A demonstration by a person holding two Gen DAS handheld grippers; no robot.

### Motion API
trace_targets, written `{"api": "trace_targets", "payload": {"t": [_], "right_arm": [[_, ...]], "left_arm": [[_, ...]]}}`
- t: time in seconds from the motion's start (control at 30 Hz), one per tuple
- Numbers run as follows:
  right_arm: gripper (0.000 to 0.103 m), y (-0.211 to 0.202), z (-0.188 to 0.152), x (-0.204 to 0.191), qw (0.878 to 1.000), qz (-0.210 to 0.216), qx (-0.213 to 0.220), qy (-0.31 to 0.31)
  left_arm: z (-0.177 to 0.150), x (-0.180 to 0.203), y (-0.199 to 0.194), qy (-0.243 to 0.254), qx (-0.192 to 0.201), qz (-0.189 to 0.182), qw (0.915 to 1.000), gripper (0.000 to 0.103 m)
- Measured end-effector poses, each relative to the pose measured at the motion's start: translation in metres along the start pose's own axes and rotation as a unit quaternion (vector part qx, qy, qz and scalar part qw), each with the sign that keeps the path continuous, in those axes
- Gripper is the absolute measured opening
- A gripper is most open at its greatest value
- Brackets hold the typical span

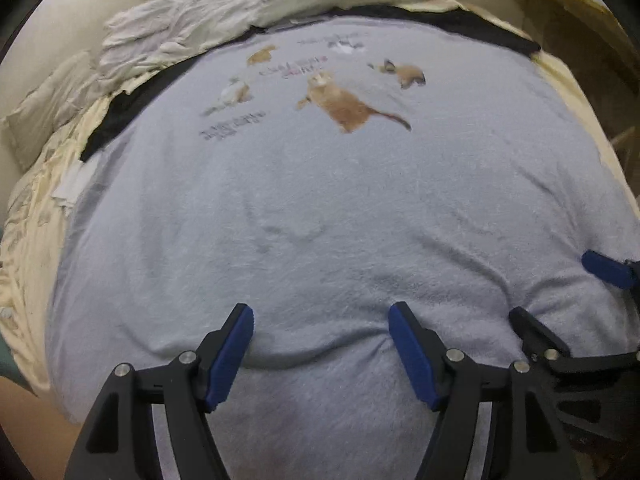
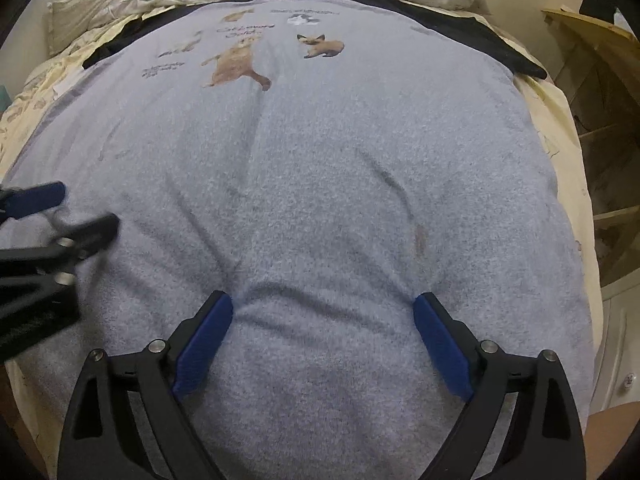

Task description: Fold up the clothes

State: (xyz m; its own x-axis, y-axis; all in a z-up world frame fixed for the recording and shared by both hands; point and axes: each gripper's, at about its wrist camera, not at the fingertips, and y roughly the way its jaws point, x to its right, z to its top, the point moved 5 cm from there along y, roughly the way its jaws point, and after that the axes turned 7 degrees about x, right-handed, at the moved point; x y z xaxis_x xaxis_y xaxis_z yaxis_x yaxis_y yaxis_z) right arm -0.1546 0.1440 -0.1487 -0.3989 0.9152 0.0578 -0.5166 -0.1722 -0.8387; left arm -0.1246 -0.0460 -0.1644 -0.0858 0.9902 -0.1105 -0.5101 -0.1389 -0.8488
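Note:
A grey T-shirt (image 1: 320,184) with cat prints and black sleeves lies spread flat on the bed, its hem nearest me. My left gripper (image 1: 320,320) is open, its blue pads pressed onto the cloth near the hem, with a small ridge of fabric bunched between them. To its right, the right gripper (image 1: 556,288) shows in the same view. In the right wrist view the same T-shirt (image 2: 320,160) fills the frame, and my right gripper (image 2: 324,312) is open, pads down on the cloth with wrinkles fanning from them. The left gripper (image 2: 84,210) appears blurred at the left edge.
A crumpled white duvet (image 1: 256,8) and a pillow (image 1: 44,116) lie beyond the shirt's collar. The cream bedsheet (image 1: 36,216) shows around the shirt. Wooden shelving (image 2: 600,128) stands to the right of the bed.

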Motion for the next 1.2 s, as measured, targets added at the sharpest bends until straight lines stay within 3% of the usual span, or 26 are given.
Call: {"api": "trace_targets", "payload": {"t": [0.13,0.27,0.37,0.4,0.57,0.67,0.77,0.97,1.07,1.13,1.2], "right_arm": [[0.097,0.001,0.000,0.001,1.000,0.005,0.001,0.005],[0.097,0.003,0.012,-0.010,1.000,0.020,-0.021,0.007],[0.097,0.003,0.025,-0.005,0.997,0.062,-0.050,-0.011],[0.097,-0.003,0.032,0.001,0.997,0.073,-0.038,-0.002],[0.097,-0.034,0.086,0.055,0.990,0.108,0.060,0.073],[0.097,-0.027,0.140,0.074,0.987,0.103,0.103,0.070],[0.097,-0.021,0.192,0.082,0.986,0.093,0.130,0.054],[0.097,0.022,0.290,0.092,0.984,0.078,0.156,0.044],[0.096,0.045,0.323,0.104,0.983,0.069,0.163,0.040],[0.088,0.061,0.343,0.115,0.984,0.063,0.162,0.035],[0.073,0.076,0.362,0.127,0.985,0.058,0.160,0.030]], "left_arm": [[0.006,-0.009,0.018,-0.002,-0.006,-0.011,0.9999,0.087],[0.010,-0.014,0.021,-0.010,-0.015,-0.016,0.9997,0.087],[0.028,-0.019,0.016,-0.027,0.001,-0.042,0.9987,0.087],[0.034,-0.021,0.013,-0.034,0.007,-0.053,0.9980,0.086],[0.069,-0.032,0.001,-0.069,0.040,-0.105,0.9913,0.083],[0.128,-0.028,0.007,-0.056,0.088,-0.127,0.9864,0.083],[0.213,-0.014,0.040,-0.016,0.136,-0.128,0.9823,0.083],[0.298,-0.002,0.115,-0.032,0.135,-0.122,0.9827,0.083],[0.311,-0.008,0.144,-0.042,0.140,-0.126,0.9813,0.082],[0.310,-0.009,0.156,-0.055,0.142,-0.135,0.9791,0.082],[0.308,-0.009,0.165,-0.071,0.143,-0.147,0.9761,0.082]]}}
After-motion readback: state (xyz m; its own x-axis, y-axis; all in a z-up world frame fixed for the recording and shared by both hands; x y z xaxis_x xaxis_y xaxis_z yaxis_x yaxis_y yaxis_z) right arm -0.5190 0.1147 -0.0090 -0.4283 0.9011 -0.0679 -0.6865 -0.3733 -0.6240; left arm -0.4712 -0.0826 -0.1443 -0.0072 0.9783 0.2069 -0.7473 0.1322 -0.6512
